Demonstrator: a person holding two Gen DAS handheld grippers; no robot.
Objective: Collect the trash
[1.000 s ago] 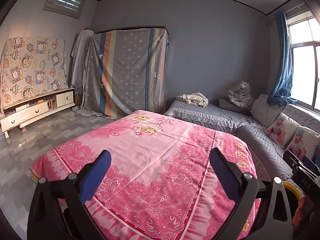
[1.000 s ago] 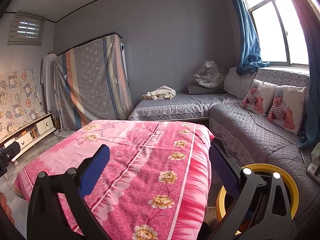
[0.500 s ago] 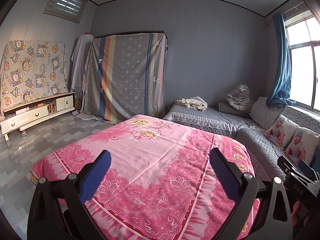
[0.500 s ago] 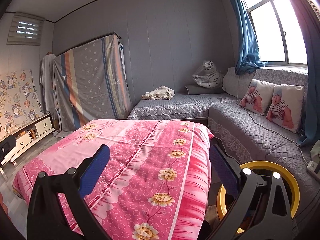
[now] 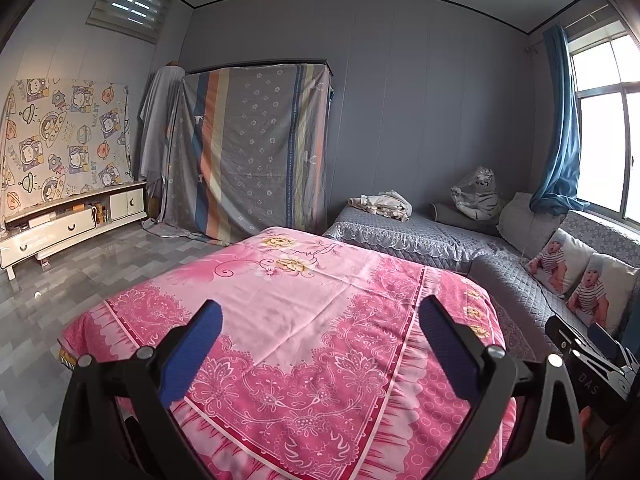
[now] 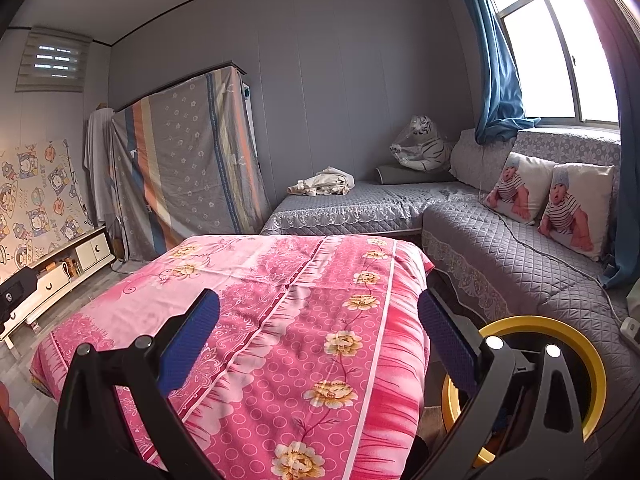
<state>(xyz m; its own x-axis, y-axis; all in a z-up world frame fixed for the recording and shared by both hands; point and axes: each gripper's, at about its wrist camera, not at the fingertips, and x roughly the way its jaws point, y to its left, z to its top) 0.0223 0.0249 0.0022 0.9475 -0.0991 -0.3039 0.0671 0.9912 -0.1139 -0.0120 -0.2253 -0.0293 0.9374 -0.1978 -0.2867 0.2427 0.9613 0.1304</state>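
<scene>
My left gripper [image 5: 320,344] is open above the near end of a table under a pink flowered cloth [image 5: 304,304], with nothing between its blue pads. My right gripper [image 6: 318,340] is also open and empty over the same pink cloth [image 6: 280,304]. A yellow-rimmed bin [image 6: 592,356] stands low at the right, between the table and the sofa, half hidden behind my right finger. No trash shows on the cloth in either view. The right gripper's body [image 5: 592,364] appears at the right edge of the left wrist view.
A grey quilted corner sofa [image 6: 520,264] runs along the right and back, with two baby-print cushions [image 6: 548,196], a toy tiger [image 6: 424,148] and a crumpled cloth [image 6: 324,180]. A cloth-draped cabinet [image 5: 248,152] and a low white TV unit [image 5: 72,220] stand left. Grey tiled floor [image 5: 100,264].
Both views have tilted slightly upward, so more wall and ceiling show and the table sits lower. Both grippers stayed open and empty.
</scene>
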